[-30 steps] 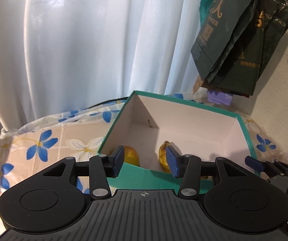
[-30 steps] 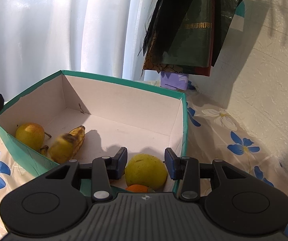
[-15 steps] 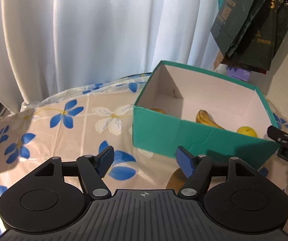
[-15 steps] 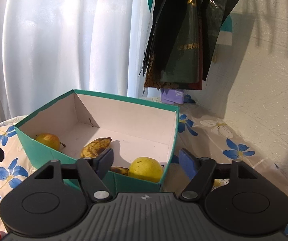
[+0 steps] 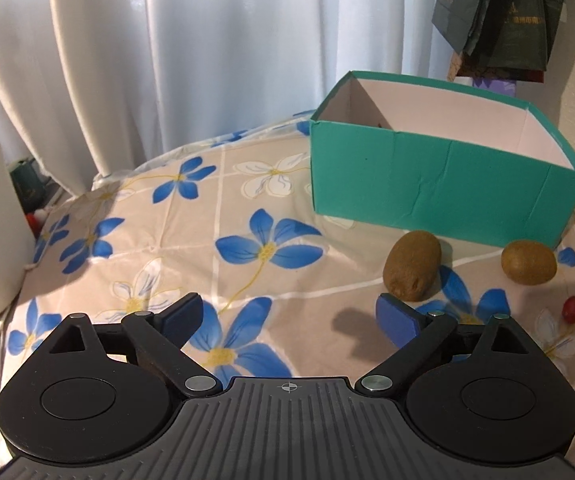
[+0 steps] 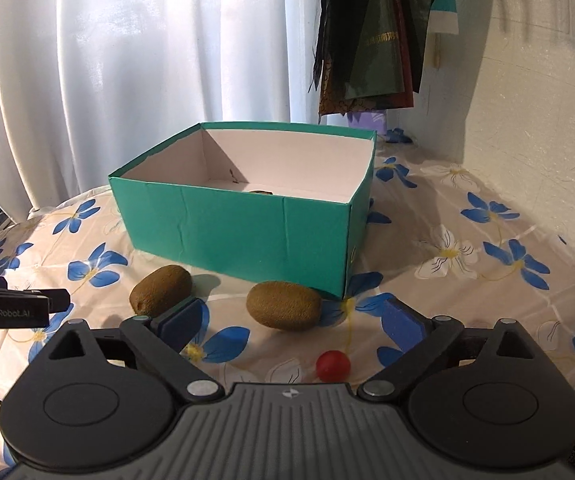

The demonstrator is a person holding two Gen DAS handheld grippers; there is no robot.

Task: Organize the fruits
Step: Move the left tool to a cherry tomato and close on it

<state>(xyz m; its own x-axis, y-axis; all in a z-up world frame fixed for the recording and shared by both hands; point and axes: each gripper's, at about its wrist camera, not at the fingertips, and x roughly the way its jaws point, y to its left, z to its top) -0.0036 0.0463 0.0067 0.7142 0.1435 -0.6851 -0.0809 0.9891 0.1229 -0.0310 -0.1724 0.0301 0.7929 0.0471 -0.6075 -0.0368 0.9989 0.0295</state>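
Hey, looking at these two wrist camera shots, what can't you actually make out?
- Contents of the green box: left wrist view, hidden by its front wall; right wrist view shows only a dark sliver.
- Small red fruit: too small to identify.
- Writing on the hanging dark bags: too small.

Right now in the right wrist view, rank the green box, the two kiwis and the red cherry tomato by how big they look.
1. Green box
2. The two kiwis, left and right: look alike, not ranked
3. Red cherry tomato
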